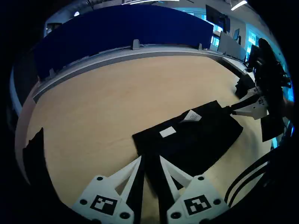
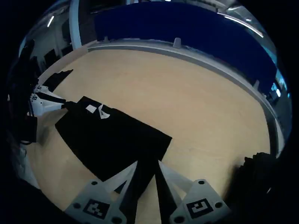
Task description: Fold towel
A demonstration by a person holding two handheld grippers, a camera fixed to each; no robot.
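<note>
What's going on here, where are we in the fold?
A person holds a tool in each hand and is working a black towel that lies flat on a light wooden table. The left tool pinches one end and the right tool pinches the opposite end, both low by the tabletop. White tags face up. No part of the towel is lifted yet.

Your cameras sit low over the bench (image 1: 112, 93), each close at a different towel (image 1: 194, 138) corner, facing the blue divider (image 1: 123, 26). Both share the towel.
</note>
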